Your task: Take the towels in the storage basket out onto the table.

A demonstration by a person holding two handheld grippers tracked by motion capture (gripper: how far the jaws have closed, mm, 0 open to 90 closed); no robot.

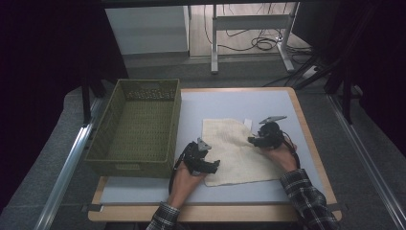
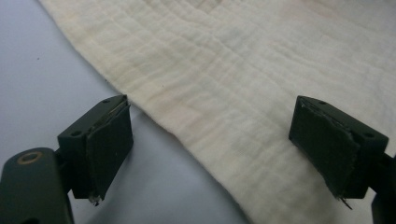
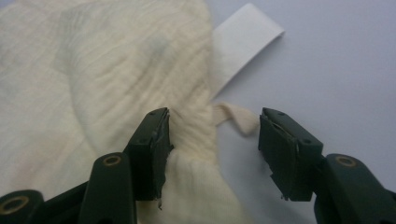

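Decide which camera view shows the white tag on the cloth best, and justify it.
The right gripper view: the white tag lies large and sharp, sticking out from the cream cloth edge. The high view shows the tag as a tiny sliver. The left gripper view gives the cloth's weave, not the tag.

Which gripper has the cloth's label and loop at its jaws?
The right gripper, at the cloth's far corner by the white label and loop. The left gripper straddles a plain edge.

Table (image 1: 287, 103): cloth (image 1: 234, 148), basket (image 1: 139, 127)
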